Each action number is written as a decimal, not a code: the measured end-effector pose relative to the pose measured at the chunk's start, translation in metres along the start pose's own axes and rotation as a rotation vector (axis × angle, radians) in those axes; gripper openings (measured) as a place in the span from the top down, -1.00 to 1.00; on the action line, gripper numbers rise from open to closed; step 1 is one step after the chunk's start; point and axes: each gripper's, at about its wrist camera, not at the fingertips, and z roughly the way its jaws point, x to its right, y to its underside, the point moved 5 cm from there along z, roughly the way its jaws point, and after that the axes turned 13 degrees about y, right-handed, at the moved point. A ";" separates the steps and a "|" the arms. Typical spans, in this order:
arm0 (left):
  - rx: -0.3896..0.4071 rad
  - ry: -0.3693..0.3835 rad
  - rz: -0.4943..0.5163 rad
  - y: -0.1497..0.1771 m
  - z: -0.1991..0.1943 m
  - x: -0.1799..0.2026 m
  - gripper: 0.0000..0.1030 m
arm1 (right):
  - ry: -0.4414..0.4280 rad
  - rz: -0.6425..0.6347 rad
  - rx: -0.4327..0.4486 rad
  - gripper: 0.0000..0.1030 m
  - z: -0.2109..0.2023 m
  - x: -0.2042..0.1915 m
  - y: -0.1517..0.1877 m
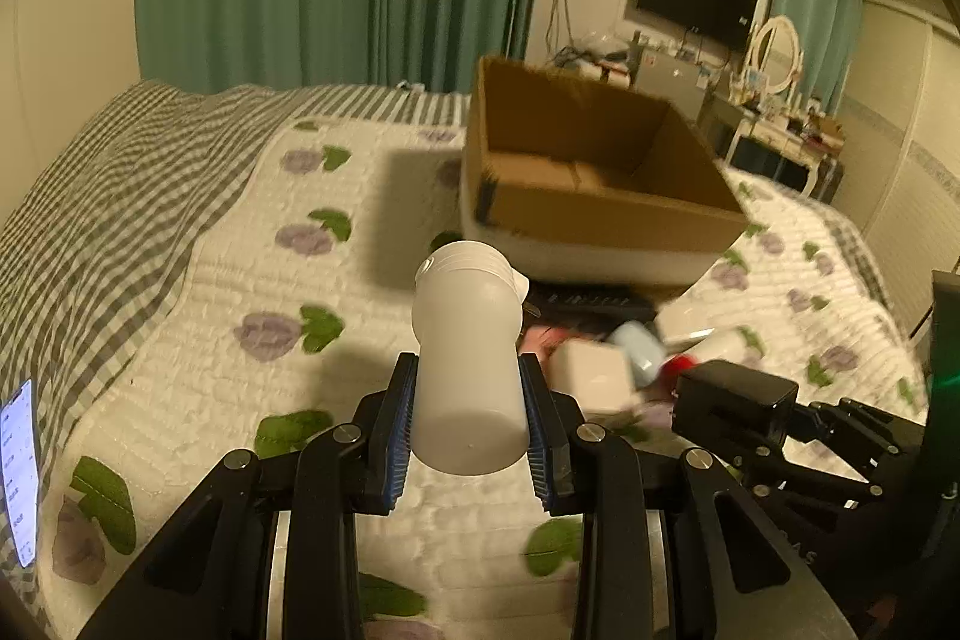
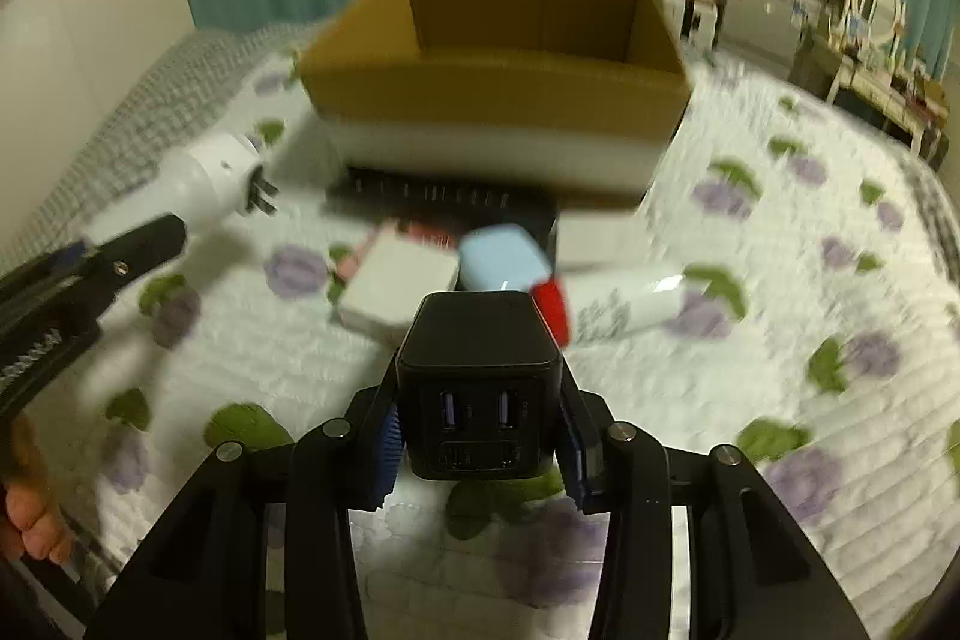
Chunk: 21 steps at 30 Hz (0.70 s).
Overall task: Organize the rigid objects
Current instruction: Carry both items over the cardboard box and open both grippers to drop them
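Note:
My left gripper [image 1: 468, 400] is shut on a white plug adapter [image 1: 465, 358] and holds it above the bed; it also shows in the right wrist view [image 2: 204, 178], prongs toward the box. My right gripper [image 2: 477, 424] is shut on a black USB charger [image 2: 477, 382], seen from the left wrist view too [image 1: 735, 397]. An open cardboard box [image 1: 600, 214] [image 2: 492, 94] stands on the bed ahead of both. Between grippers and box lie a white cube charger [image 2: 399, 289], a light blue charger [image 2: 504, 259], a red item [image 2: 552, 307] and a white tube [image 2: 624, 304].
A black power strip [image 2: 444, 199] lies against the box's front. The bed has a floral quilt [image 2: 780, 340] and a checked sheet [image 1: 90, 196]. A lit phone [image 1: 18, 472] lies at the left. A dresser with mirror [image 1: 774, 112] stands far right.

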 end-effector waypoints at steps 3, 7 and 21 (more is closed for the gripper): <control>0.038 0.017 0.020 -0.016 -0.009 0.015 0.38 | 0.002 -0.008 0.078 0.20 -0.021 0.009 -0.016; 0.088 0.028 0.078 -0.052 -0.014 0.038 0.38 | -0.003 -0.005 0.170 0.20 -0.041 0.022 -0.051; 0.107 -0.017 0.162 -0.159 0.083 0.051 0.37 | -0.014 0.011 0.288 0.20 0.010 0.055 -0.176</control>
